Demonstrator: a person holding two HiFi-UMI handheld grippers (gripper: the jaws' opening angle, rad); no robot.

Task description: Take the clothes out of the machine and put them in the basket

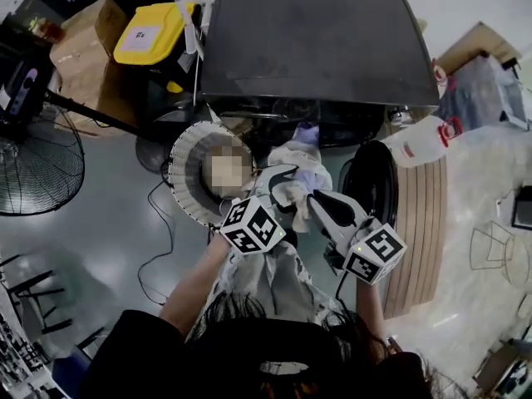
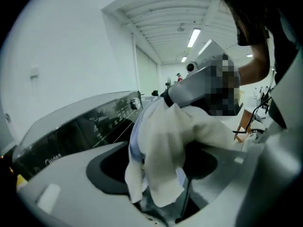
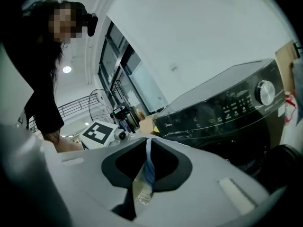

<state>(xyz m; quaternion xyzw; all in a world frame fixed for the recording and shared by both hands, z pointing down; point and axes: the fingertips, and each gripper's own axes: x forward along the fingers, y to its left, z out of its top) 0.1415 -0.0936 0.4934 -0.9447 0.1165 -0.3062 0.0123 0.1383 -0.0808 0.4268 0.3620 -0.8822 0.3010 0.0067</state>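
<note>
Dark hair fills the bottom edge of the head view, closest of all. Both arms reach forward from beneath it. The bare left forearm slants up and to the right. The right arm runs nearly straight ahead and is mostly covered by its tool.

Beyond them stands the machine, a front loader with a broad dark top. Its control panel and knob show clearly in the right gripper view. A round ribbed white basket sits on the floor just left of the machine's mouth. The round dark door hangs open on the right.

The clothes, a cream bundle with some lilac in it, hang in the air just in front of the mouth. They are just beside the basket and not in it.

The two tools tilt inward and meet at this bundle. The left gripper comes in from the lower left with its marker cube toward the person. In its own view cream cloth drapes over the jaws and runs down into the seam between them, so they are clamped on the fabric. The right gripper points up and left from the lower right. Its jaws are pressed together on a thin strip of white and blue cloth.
</note>
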